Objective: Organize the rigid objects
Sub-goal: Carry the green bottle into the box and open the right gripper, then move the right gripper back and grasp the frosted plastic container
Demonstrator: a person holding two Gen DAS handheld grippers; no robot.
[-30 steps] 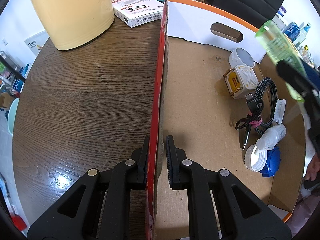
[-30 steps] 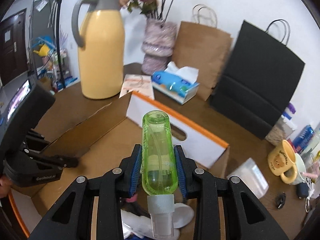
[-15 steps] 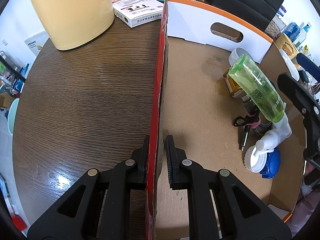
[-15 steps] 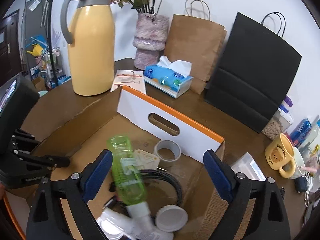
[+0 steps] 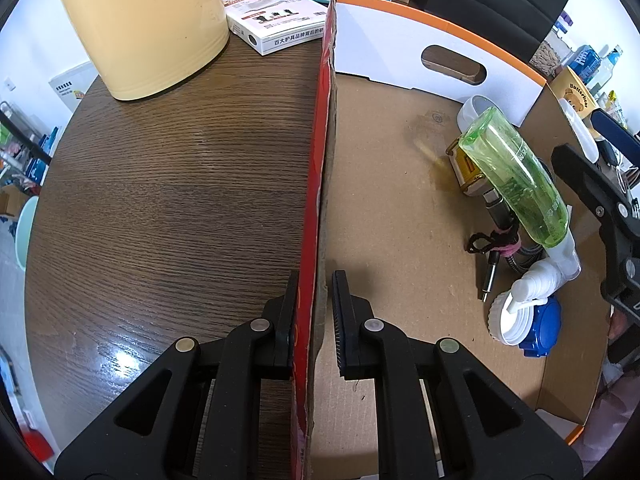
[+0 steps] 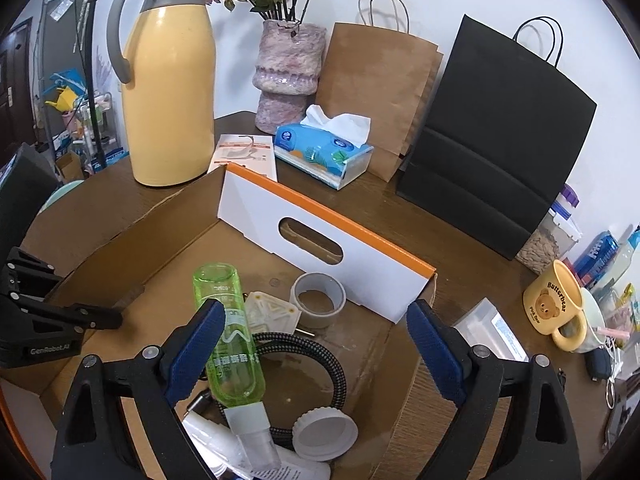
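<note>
Cardboard box (image 5: 400,208) sits on the dark wooden table (image 5: 168,184), and the left gripper (image 5: 314,320) is clamped on its red side wall, jaws nearly together with the wall pinched between them, steadying it. The right gripper (image 6: 312,344) hangs above the box's near corner with its blue-padded jaws spread wide and nothing pressed between them; those jaws have just been opening, and the green bottle (image 6: 230,340) now lies loose on the pile below. In the right wrist view the bottle sits just inside the left blue pad at about 9 o'clock from the gripper's midpoint, its long axis running from a clear base near 11 o'clock down to the white cap (image 6: 252,428) near 6 o'clock, so it lies roughly along the fingers' own direction, not across them. It rests on a braided cable (image 6: 328,360), beside a cream charger (image 6: 268,312), a tape roll (image 6: 318,298) and a white lid (image 6: 324,434). Seen from the left wrist, the bottle (image 5: 516,176) lies far over at 3 o'clock, against the opposite side of the box, so the right hand is plainly nearer. My guess is this item is placed, and the right hand's next reach is to something outside the box, perhaps the yellow mug (image 6: 556,308) at its 3 o'clock.
</note>
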